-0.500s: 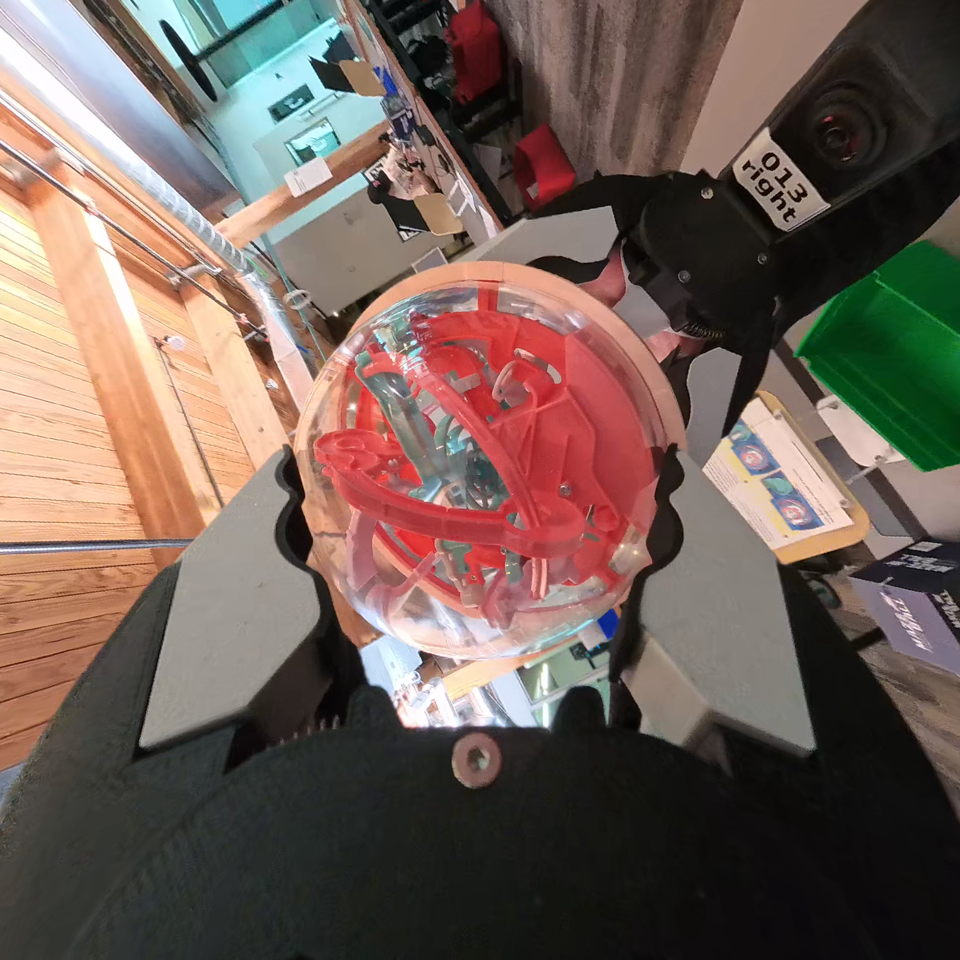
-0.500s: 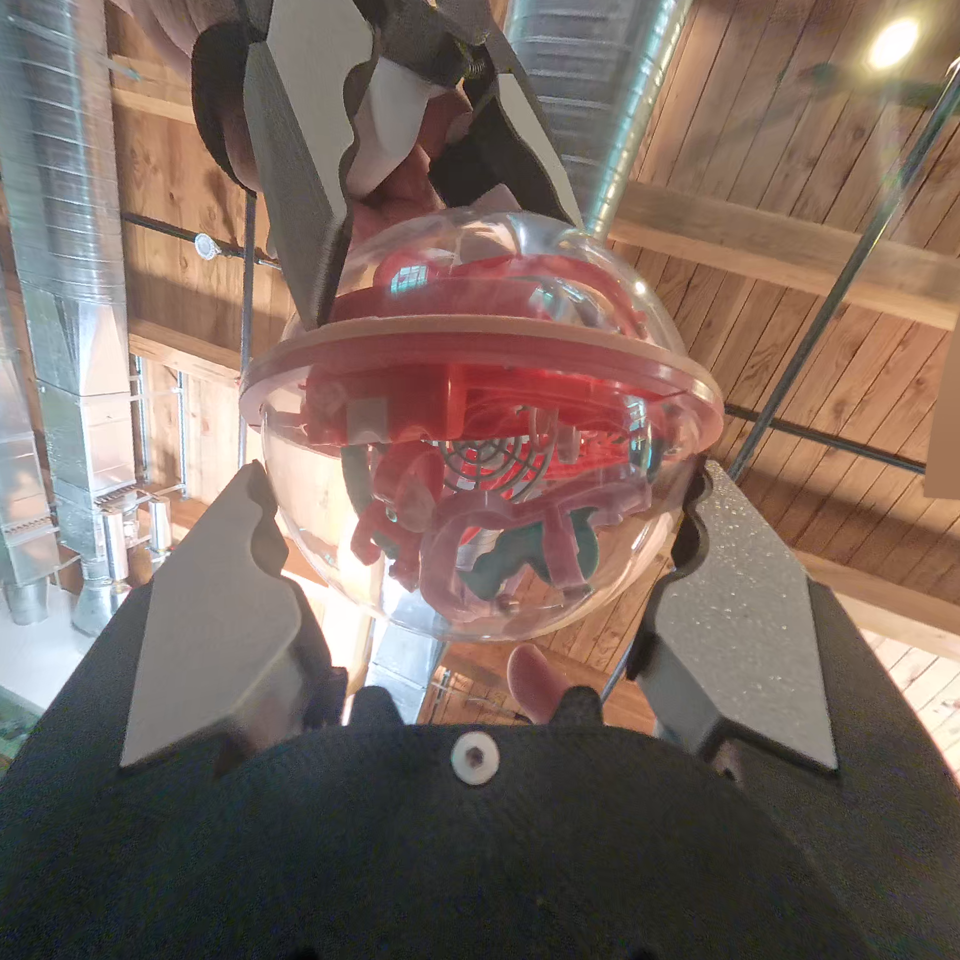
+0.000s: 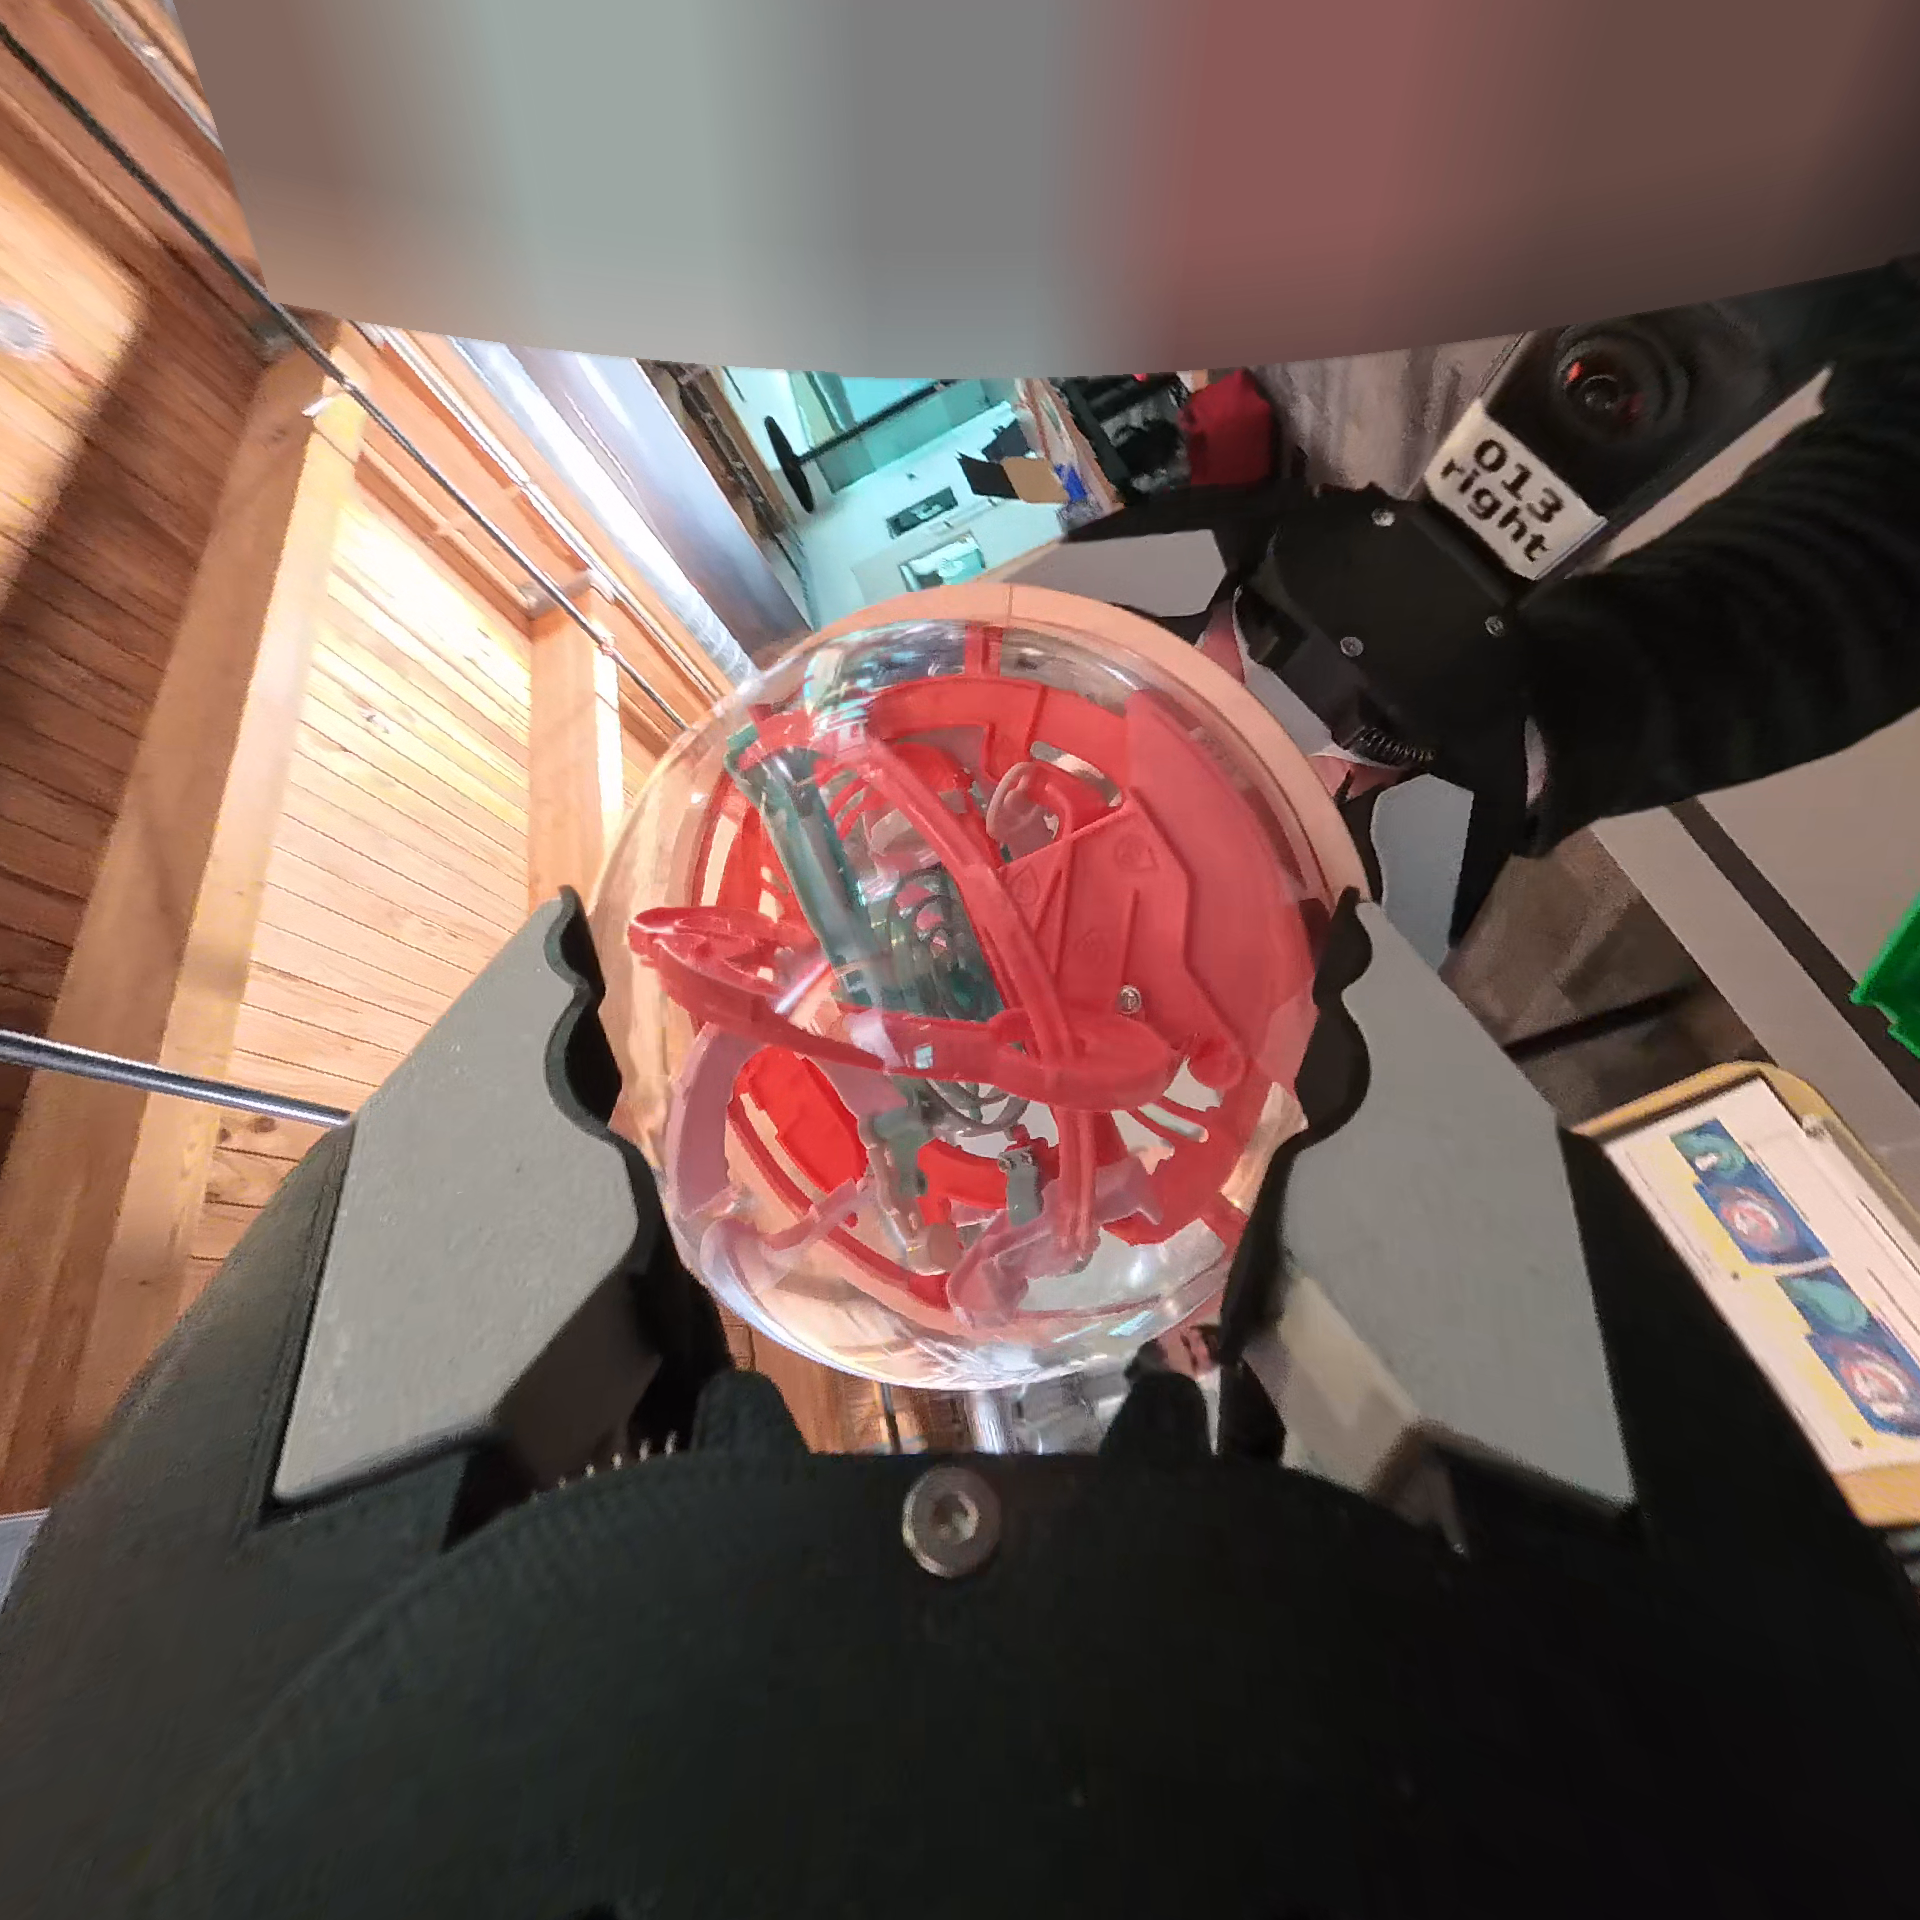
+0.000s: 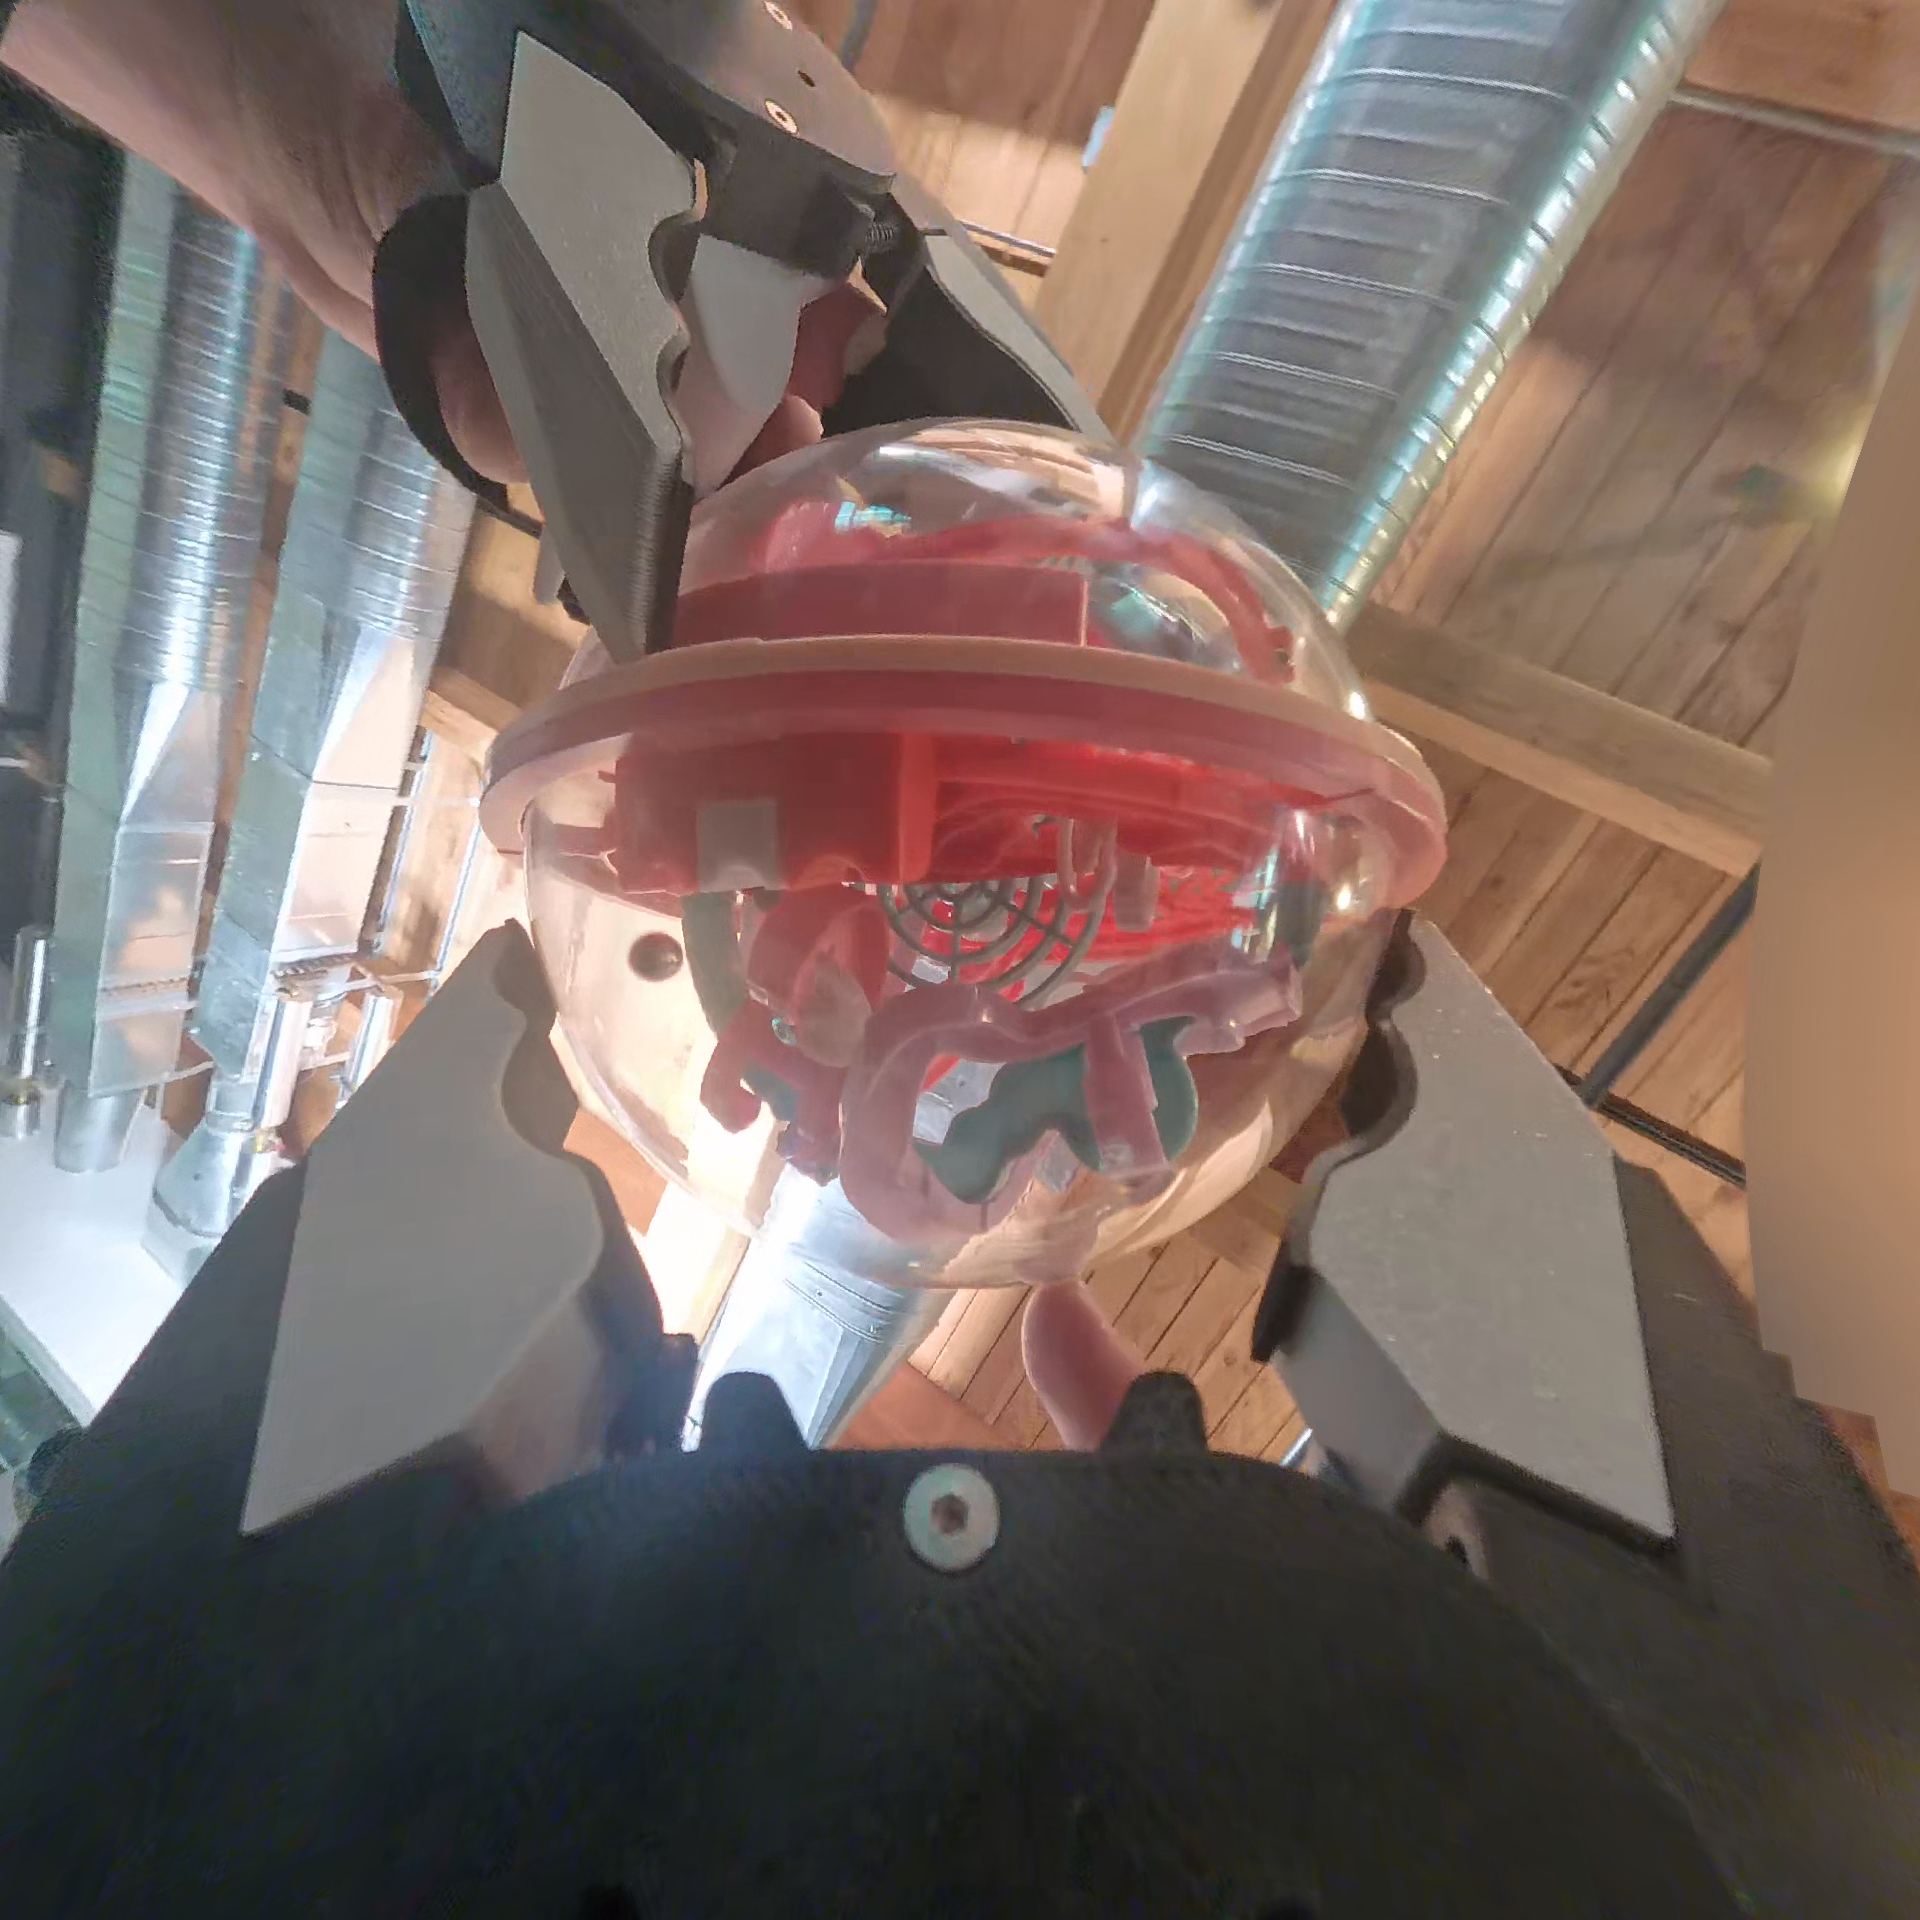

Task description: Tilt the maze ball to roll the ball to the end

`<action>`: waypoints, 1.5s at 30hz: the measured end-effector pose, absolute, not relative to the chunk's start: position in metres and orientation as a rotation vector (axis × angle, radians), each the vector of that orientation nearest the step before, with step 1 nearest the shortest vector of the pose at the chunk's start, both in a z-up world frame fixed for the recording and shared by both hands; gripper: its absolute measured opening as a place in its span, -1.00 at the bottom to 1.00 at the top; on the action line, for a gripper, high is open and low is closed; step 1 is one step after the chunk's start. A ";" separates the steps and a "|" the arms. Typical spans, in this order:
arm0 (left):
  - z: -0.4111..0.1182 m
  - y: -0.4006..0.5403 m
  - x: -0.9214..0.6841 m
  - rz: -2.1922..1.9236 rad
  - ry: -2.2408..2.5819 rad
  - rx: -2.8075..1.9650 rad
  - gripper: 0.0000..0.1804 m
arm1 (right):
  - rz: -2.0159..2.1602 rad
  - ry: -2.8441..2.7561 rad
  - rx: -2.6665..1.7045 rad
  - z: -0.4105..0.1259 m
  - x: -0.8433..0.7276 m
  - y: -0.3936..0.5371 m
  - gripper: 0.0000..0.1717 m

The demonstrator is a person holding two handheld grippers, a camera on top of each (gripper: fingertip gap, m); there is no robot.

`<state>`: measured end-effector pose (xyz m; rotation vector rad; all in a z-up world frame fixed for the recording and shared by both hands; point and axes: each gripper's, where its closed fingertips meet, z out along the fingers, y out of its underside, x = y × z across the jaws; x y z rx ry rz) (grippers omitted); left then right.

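Observation:
The maze ball [image 3: 966,987] is a clear sphere with red, pink and green tracks inside and a pale rim around its middle. It is held up in the air. My left gripper [image 3: 961,935] is shut on it, with both pads pressed on its sides. My right gripper [image 4: 956,961] is shut on the lower half [image 4: 966,987], below the rim, with a pad on each side. Each gripper shows in the other view: the right one [image 3: 1351,665] behind the ball, the left one [image 4: 623,436] above it. A small dark round spot [image 4: 657,951] lies against the shell's left wall; I cannot tell if it is the ball.
A green bin [image 3: 1891,977] and a printed sheet on a wooden board [image 3: 1745,1278] lie at the right. Metal ducts [image 4: 1403,312] and wooden ceiling planks are overhead. A person's hand [image 4: 260,156] holds the left gripper, and a fingertip [image 4: 1070,1361] shows under the ball.
The ball has been tilted and turned in both grasps, so the red tracks stand at a new angle. Both views have swung, and the left gripper now sits farther up-left in the right view.

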<state>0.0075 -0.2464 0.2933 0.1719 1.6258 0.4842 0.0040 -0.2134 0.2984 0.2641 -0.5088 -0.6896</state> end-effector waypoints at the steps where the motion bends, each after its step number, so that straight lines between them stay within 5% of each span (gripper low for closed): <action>1: 0.293 -0.248 0.005 0.467 1.609 0.184 0.47 | -0.703 -0.526 0.264 0.298 0.002 -0.215 0.75; 19: 0.285 -0.264 -0.014 0.261 1.446 0.222 0.46 | -0.647 -0.751 0.220 0.290 -0.017 -0.224 0.75; 42: 0.254 -0.118 -0.088 -0.626 0.984 0.031 0.45 | -0.779 -1.438 -0.283 0.233 -0.077 -0.098 0.73; 45: 0.260 -0.107 -0.099 -0.754 0.890 0.015 0.45 | -0.610 -1.513 -0.225 0.233 -0.088 -0.113 0.45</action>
